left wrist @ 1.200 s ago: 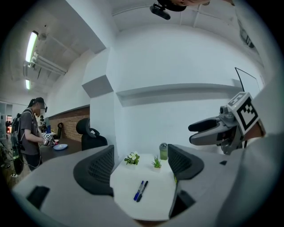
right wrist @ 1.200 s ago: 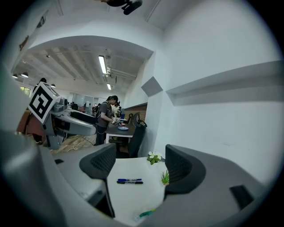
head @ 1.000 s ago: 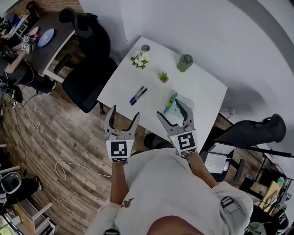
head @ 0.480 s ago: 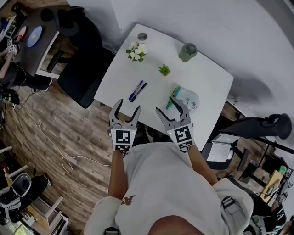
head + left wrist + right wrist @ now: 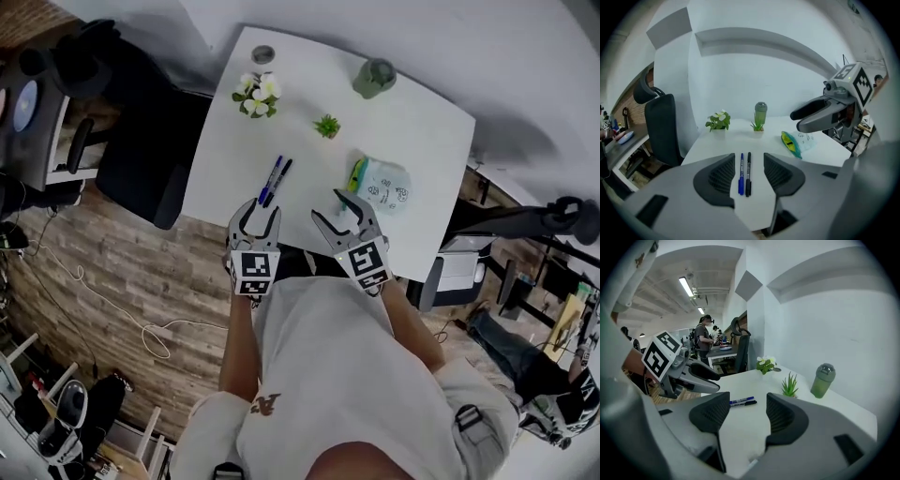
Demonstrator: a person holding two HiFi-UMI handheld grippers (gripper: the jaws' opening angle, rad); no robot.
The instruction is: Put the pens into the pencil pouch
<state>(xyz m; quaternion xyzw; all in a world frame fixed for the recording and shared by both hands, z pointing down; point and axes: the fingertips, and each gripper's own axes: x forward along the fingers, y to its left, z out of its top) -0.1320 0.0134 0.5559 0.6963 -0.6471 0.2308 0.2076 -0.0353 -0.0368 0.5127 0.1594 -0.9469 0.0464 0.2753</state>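
Note:
A blue pen [image 5: 270,178] and a black pen [image 5: 278,181] lie side by side near the front left of the white table [image 5: 422,131]. The pale pencil pouch [image 5: 382,186] with a green-yellow opening lies to their right. My left gripper [image 5: 257,214] hovers at the table's near edge just short of the pens. Its jaws are closing, and the blue pen [image 5: 741,174] and black pen [image 5: 748,174] show in the gap ahead, untouched. My right gripper [image 5: 333,208] hangs near the pouch's front end, its jaws also closing, with nothing between them.
At the back of the table stand a pot of white flowers [image 5: 255,94], a small green plant [image 5: 326,125], a green bottle [image 5: 374,77] and a small round dish [image 5: 263,53]. A black office chair [image 5: 141,159] is left of the table. A person stands at far desks [image 5: 704,341].
Both grippers have come down and forward to the table's near edge. Their jaws stand narrower than before, the left most of all.

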